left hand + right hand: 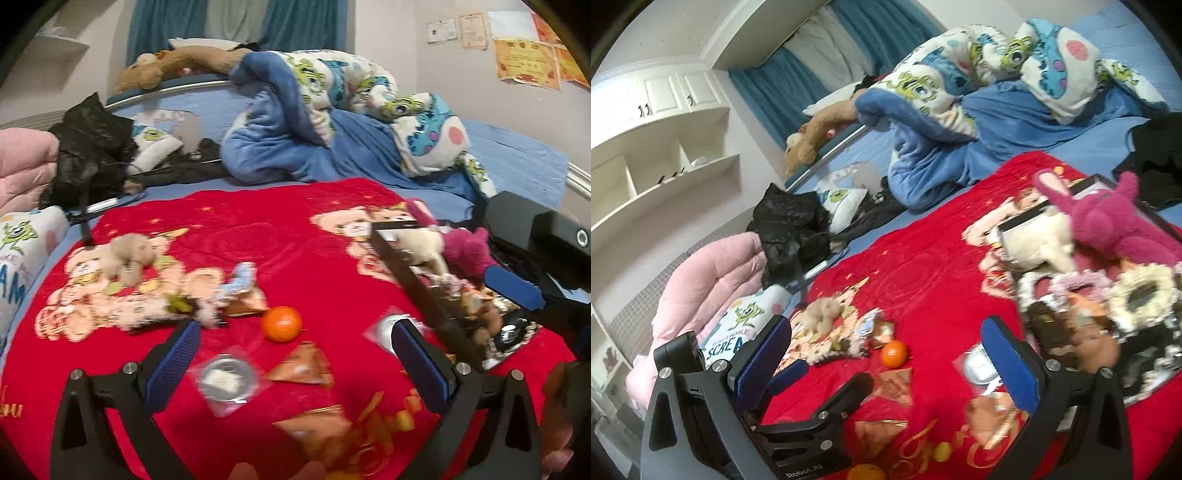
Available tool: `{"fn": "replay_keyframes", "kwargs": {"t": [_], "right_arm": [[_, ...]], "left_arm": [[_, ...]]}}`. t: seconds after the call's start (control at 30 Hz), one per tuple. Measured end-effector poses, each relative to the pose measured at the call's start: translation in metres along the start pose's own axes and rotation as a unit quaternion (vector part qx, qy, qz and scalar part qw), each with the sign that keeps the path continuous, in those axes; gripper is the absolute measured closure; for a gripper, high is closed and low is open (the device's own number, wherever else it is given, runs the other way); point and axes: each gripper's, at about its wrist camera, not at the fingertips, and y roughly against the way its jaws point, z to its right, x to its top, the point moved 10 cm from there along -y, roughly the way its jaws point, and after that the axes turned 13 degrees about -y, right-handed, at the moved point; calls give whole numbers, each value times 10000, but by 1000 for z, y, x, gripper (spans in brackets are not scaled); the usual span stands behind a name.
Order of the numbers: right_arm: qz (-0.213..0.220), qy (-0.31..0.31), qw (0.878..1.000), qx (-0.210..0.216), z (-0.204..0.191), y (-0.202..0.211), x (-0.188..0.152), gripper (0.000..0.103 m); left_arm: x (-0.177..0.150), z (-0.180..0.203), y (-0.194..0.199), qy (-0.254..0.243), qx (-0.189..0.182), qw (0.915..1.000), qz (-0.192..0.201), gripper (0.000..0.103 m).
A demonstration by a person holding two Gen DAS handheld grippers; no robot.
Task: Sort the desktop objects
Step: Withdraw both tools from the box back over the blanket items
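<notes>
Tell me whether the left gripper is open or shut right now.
Open. The left gripper has its blue-padded fingers spread wide apart over the red blanket, holding nothing.

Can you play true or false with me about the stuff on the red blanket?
1. The orange lies on the red blanket. True.
2. The left gripper squeezes the orange. False: it is open and holds nothing.
3. A pink plush lies in the box with other toys. True.
4. The right gripper is shut. False: it is open.
5. The beige bear sits in the box. False: it lies loose on the blanket.
</notes>
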Motion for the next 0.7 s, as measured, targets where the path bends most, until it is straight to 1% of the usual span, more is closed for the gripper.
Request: {"fn": "replay_keyframes", "kwargs": {"t": [0.2, 0.33, 0.5, 0.7], "right_arm": [[-181, 47, 9997, 125, -26, -28, -19, 0], [-293, -19, 9994, 196, -39, -49, -31, 0], [-441, 68, 9988, 222, -53, -75, -41, 0], [-609, 124, 9978, 214, -56, -103, -43, 0]], "left_arm": [[-22, -52, 2, 307, 215, 9992, -145, 0], [-33, -81, 1, 445, 370, 9981, -198, 0], [-45, -109, -10, 578, 472, 9966, -355, 0], [-52, -124, -30, 558, 562, 9953, -556, 0]]}}
